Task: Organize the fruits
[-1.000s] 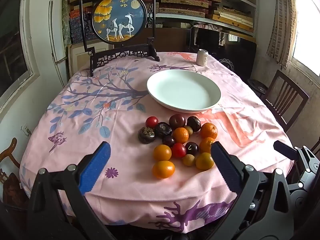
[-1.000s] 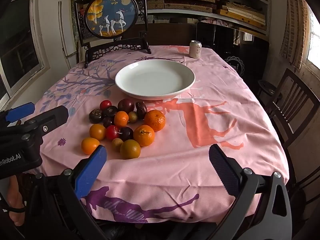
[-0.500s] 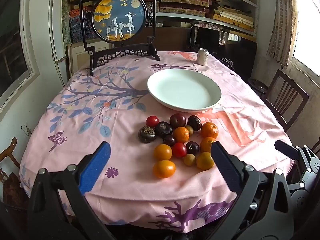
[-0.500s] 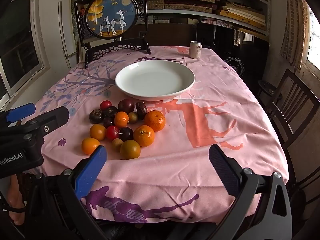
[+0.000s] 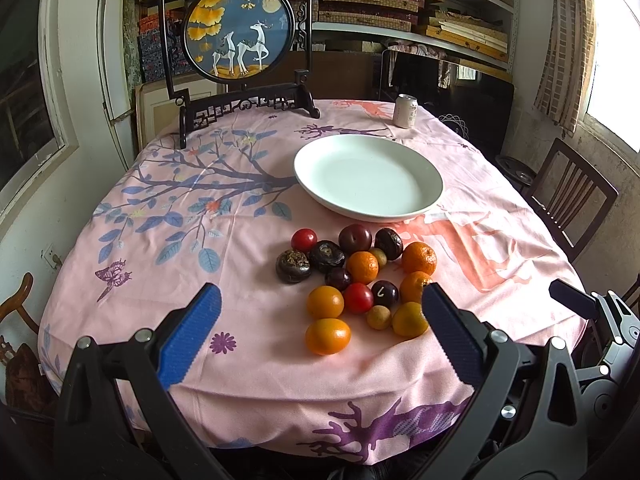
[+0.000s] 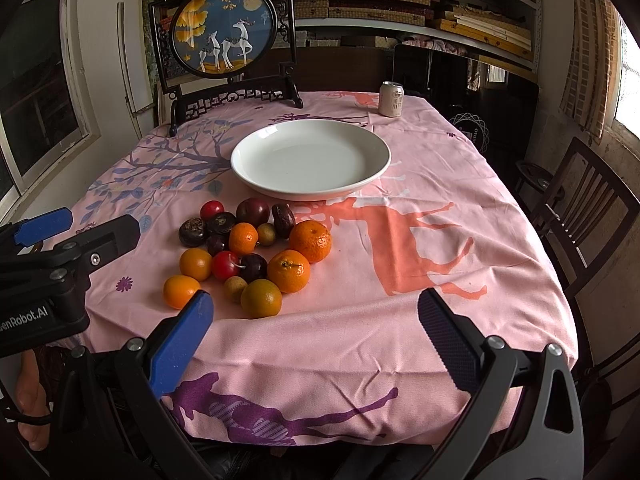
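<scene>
**Black tongs with one blue pad each**

The left tongs (image 5: 320, 336) have black plastic arms shaped like open triangles, fastened with round silver screws. One finger wears a bright blue ribbed pad (image 5: 192, 334); the other wears a dark ribbed pad (image 5: 450, 336) with a fine woven texture. The right tongs (image 6: 314, 342) are built the same way, blue pad on one finger and dark pad on the other. Seen from the right wrist camera, the left tongs' black body carries white lettering (image 6: 24, 315) ending in "Robot.AI".
</scene>
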